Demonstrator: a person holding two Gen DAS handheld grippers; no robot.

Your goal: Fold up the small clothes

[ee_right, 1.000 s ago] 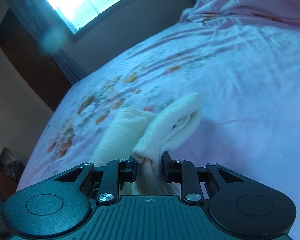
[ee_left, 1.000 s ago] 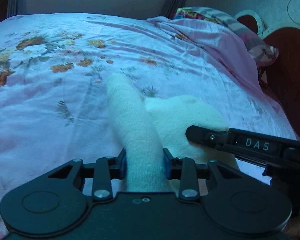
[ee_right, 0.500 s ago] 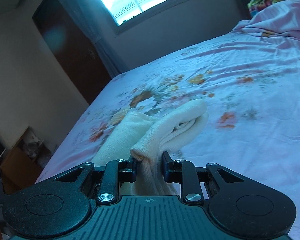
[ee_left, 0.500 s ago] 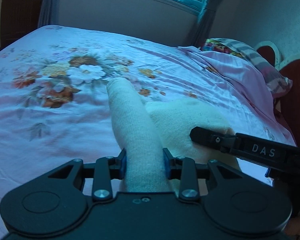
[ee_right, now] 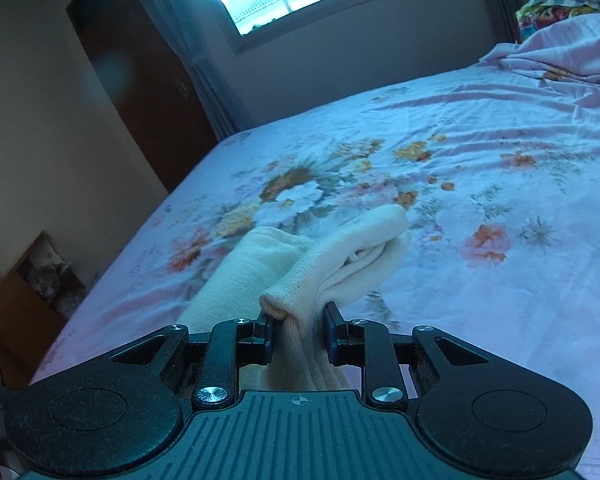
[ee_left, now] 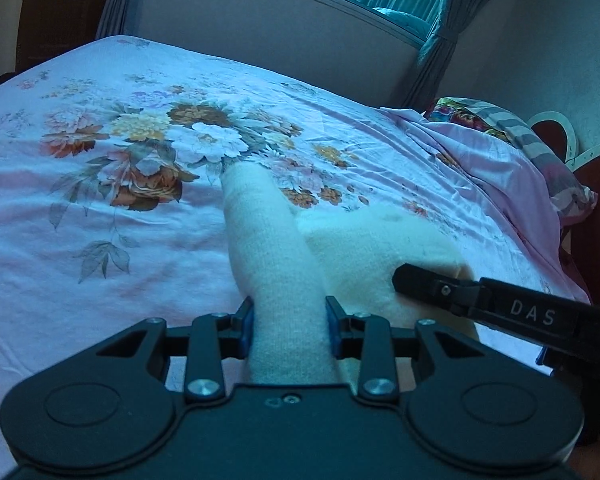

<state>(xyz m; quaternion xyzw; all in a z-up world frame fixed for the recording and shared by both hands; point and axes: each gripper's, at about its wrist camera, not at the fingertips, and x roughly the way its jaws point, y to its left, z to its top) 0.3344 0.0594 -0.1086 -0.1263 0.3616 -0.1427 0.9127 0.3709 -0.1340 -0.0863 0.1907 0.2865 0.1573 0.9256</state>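
Cream sock [ee_left: 272, 248] w/ bedsheet [ee_left: 100, 240] all round

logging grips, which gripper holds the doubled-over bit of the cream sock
The right gripper: the cream sock is doubled over between its jaws. The left gripper clamps a single smooth stretch.

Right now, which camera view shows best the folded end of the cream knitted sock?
The right wrist view: the cream knitted sock doubles back there, layers visible, pinched in the right gripper. The left wrist view shows only its smooth length in the left gripper.
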